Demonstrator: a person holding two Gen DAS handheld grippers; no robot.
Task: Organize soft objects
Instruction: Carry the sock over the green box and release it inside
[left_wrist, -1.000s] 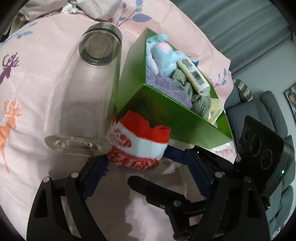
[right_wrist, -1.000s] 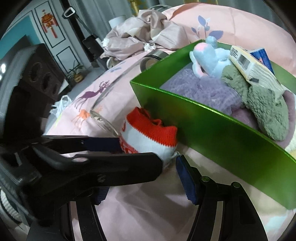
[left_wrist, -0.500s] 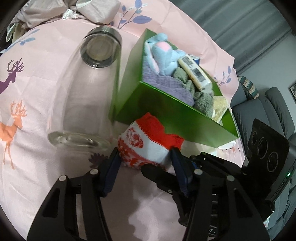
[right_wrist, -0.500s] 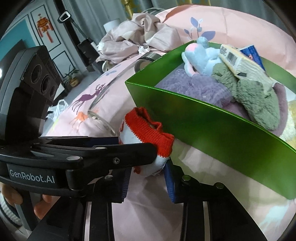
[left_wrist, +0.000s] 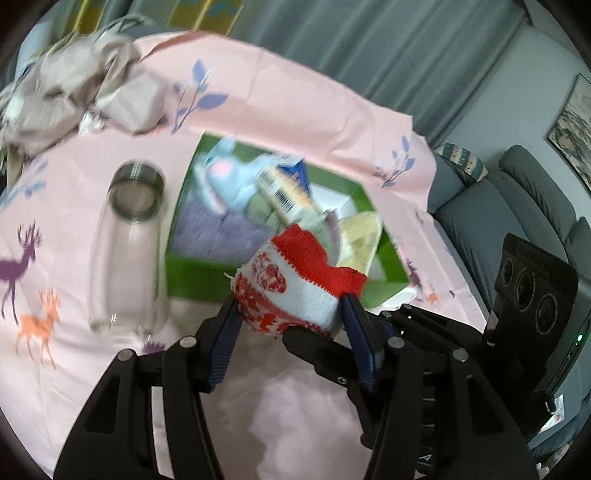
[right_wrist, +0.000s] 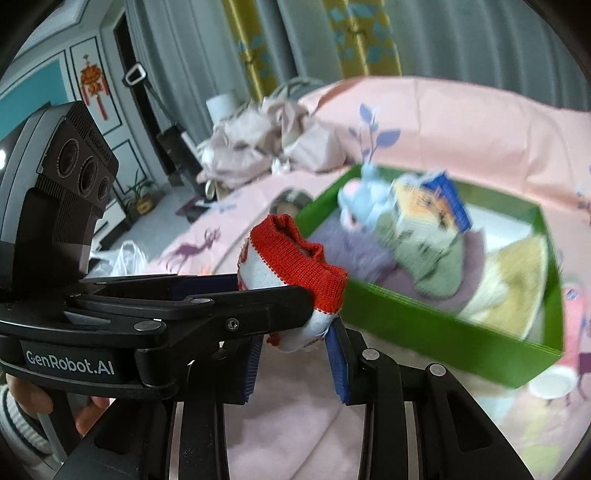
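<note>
A red-and-white knitted sock (left_wrist: 295, 284) hangs bunched in the air, pinched from two sides. My left gripper (left_wrist: 293, 314) is shut on its lower part, blue pads pressing both flanks. My right gripper (right_wrist: 295, 349) is shut on the same sock (right_wrist: 291, 258) from below, with the left gripper's black finger (right_wrist: 221, 302) crossing in front of it. The sock sits just ahead of the near wall of the green box (left_wrist: 192, 273), which holds a blue plush toy (left_wrist: 229, 177), a purple towel (right_wrist: 354, 251), green and yellow cloths and a barcoded packet (right_wrist: 424, 210).
A clear glass jar (left_wrist: 125, 258) lies on its side left of the box on the pink deer-print sheet (left_wrist: 44, 369). Crumpled beige fabric (left_wrist: 74, 92) is heaped at the far left. A grey sofa (left_wrist: 517, 206) stands on the right. A hand (right_wrist: 85, 417) grips the left tool.
Both grippers closed on the sock and lifted it off the sheet. It now hangs higher, level with the box's near wall, and the box looks farther below.
</note>
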